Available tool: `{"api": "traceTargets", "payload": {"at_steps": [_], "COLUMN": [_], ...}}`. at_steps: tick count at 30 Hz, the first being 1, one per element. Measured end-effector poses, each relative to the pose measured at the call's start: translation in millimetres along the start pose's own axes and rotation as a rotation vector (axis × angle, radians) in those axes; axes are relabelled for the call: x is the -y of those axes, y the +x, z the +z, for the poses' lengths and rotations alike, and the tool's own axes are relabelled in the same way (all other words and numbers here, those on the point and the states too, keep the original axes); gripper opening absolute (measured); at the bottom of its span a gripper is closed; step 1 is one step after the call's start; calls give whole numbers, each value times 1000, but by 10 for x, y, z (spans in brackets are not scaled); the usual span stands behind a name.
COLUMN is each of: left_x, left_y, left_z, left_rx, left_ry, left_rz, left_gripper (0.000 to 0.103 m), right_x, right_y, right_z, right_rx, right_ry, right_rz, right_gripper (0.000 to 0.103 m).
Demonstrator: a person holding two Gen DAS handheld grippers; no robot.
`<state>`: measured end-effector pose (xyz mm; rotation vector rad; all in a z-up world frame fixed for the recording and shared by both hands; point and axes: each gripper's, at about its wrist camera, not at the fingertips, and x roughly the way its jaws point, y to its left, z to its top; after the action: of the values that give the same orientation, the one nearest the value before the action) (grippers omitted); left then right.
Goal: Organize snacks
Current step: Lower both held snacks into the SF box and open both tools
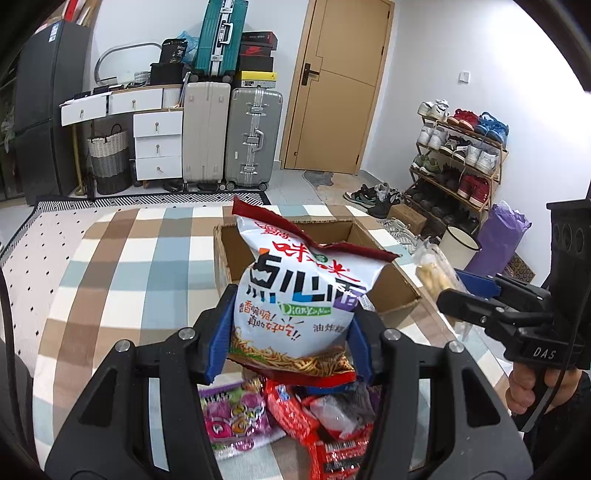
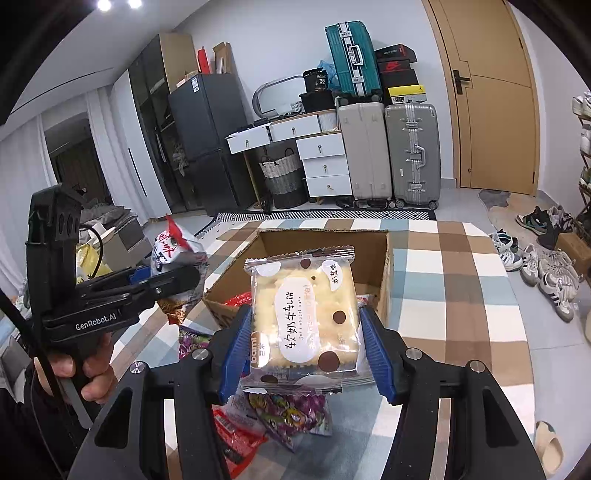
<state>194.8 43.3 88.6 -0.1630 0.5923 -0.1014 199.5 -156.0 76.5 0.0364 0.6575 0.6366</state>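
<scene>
The left gripper (image 1: 291,332) squeezes a noodle bag (image 1: 295,295); the right gripper (image 2: 306,350) squeezes a cracker pack (image 2: 304,317). Both probably go into the box (image 2: 384,266) ahead.

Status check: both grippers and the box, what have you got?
Left gripper clamped on noodle snack bag. Right gripper clamped on nougat cracker pack. Both above table; cardboard box open ahead, nothing blocking.

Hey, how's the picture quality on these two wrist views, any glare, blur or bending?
Left wrist view: strong fisheye bending with dark corners; the noodle snack bag is sharp, glare mild. Right wrist view: same bending, two ceiling lights flare at the top left, and the clear cracker packet shows slight sheen but readable print.
</scene>
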Motion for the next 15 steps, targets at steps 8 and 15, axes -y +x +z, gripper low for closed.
{"api": "traceTargets", "payload": {"at_steps": [8,15], "left_x": [16,48], "left_y": [211,431], "left_z": [197,270], "left_rx": [6,-5], "left_ry": [13,31], "left_rz": [16,38], "left_gripper": [51,51], "right_x": [13,60], "right_y": [187,355], "right_z": [139,195], "right_rx": [1,-7], "right_ry": [6,18], "right_rz": [6,1], "right_gripper": [58,58]}}
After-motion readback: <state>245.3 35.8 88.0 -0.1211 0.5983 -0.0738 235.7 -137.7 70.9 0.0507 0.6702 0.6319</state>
